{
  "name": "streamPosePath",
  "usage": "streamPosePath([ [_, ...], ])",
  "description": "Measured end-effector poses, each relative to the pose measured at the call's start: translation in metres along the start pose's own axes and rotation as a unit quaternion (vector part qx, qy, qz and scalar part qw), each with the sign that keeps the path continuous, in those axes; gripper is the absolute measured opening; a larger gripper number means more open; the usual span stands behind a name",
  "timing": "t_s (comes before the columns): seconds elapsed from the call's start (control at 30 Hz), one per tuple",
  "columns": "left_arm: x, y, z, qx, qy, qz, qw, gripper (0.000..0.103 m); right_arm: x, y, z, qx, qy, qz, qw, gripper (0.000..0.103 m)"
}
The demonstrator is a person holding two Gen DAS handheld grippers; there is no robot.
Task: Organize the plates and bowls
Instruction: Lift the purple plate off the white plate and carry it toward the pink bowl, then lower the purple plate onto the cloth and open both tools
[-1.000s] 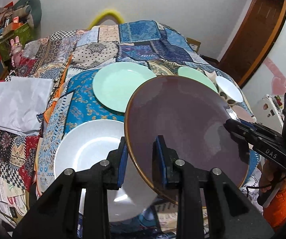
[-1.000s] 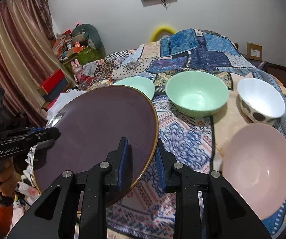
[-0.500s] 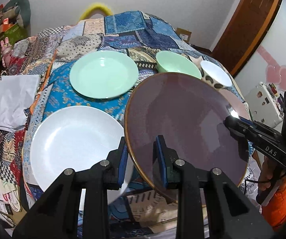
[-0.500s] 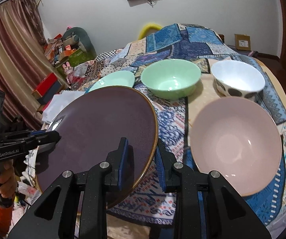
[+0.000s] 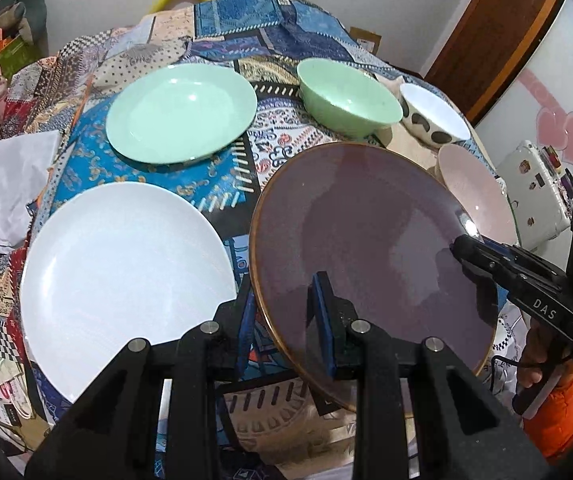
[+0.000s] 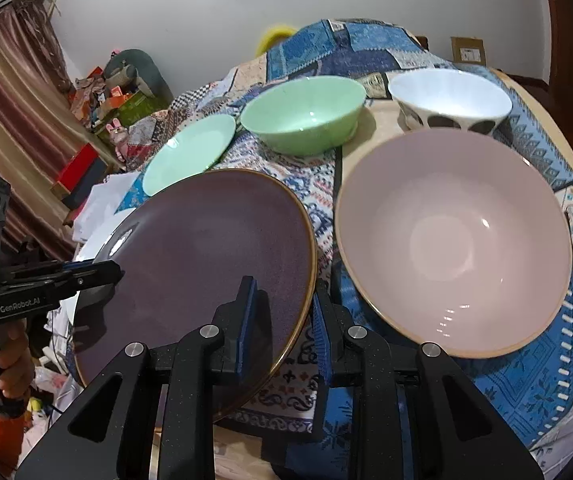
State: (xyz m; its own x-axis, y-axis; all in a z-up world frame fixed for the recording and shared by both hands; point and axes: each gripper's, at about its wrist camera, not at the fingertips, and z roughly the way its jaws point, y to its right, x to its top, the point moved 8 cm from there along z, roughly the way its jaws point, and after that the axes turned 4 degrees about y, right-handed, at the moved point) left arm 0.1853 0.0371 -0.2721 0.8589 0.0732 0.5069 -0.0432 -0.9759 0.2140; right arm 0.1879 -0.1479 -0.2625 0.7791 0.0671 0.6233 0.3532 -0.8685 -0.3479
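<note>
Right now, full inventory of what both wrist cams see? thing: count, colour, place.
purple plate: 1, dark purple with gold rim, held off the table, both grippers on its rim
white plate: 1, white, near left on the table
green plate: 1, mint, behind the white plate
green bowl: 1, mint, far centre
spotted bowl: 1, white with dark spots, far right
pink bowl: 1, pale pink, near right
tablecloth: 1, patchwork blue
left gripper: 1, black, clamped on plate rim
right gripper: 1, black, clamped on opposite rim

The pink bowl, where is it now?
The pink bowl stands on the patchwork cloth, right of the purple plate, in front of the green bowl and spotted bowl.
</note>
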Motion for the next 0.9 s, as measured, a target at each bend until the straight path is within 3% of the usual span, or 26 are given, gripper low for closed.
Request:
streamPosePath([
  [0.57,-0.003,-0.004,0.038,0.000,-0.034,-0.005,0.9994,0.028,-0.009,0.010,0.013,-0.053,-0.002,-0.008,0.999,0.023],
  [0.7,-0.006,-0.005,0.045,-0.004,-0.045,-0.009,0.9989,0.027,-0.016,0.021,0.020,-0.046,-0.017,0.023,0.999,0.023],
  [0.9,-0.008,-0.004,0.050,0.001,-0.049,-0.002,0.9988,0.027,-0.012,0.019,0.008,-0.056,-0.008,0.001,0.998,0.026],
])
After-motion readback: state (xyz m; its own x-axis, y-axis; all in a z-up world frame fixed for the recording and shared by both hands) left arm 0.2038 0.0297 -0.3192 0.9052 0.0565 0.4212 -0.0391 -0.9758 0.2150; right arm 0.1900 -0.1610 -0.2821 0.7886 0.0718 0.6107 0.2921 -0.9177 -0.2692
